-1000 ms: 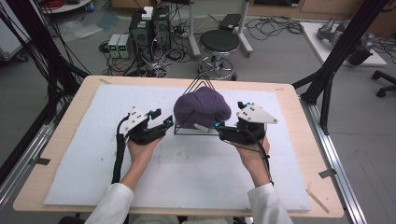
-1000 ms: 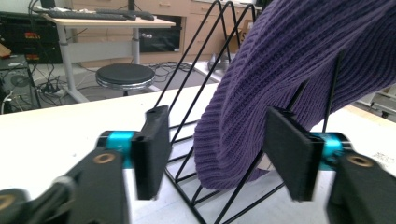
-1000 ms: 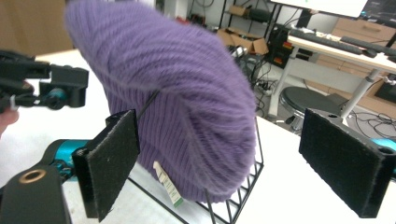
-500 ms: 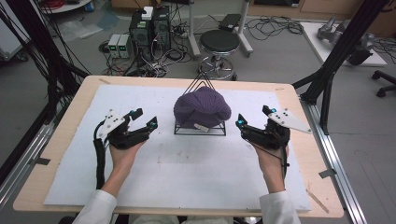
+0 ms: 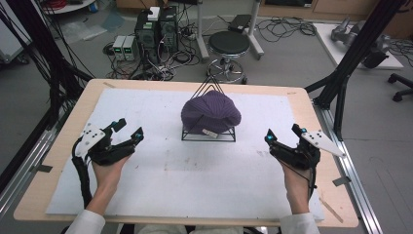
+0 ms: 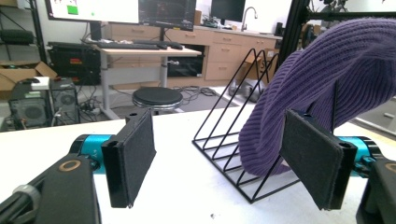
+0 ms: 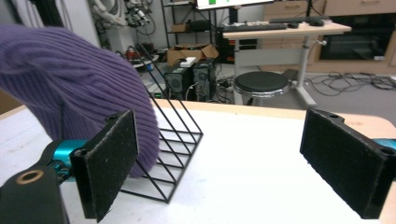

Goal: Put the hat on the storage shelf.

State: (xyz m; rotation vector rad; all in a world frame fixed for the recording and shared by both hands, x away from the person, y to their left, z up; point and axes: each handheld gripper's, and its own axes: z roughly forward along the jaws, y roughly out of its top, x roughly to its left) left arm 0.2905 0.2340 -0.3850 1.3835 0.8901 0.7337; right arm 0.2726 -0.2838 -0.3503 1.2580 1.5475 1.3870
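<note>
Between the two tongs, well apart from each, a purple knit hat (image 5: 211, 111) drapes over a black wire rack (image 5: 208, 134), apparently to hold its shape; left gripper (image 5: 127, 130) and right gripper (image 5: 282, 133) both gape wide, holding nothing

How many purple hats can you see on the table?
1. The purple hat is draped over the black wire rack at the table's middle, between the two grippers.

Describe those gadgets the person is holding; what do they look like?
Each gripper, left and right, is a black handheld frame with two flat black padded jaws, bright blue fittings behind them, a pale three-cornered plate on top and a black cable trailing back. The person wears white sleeves.
</note>
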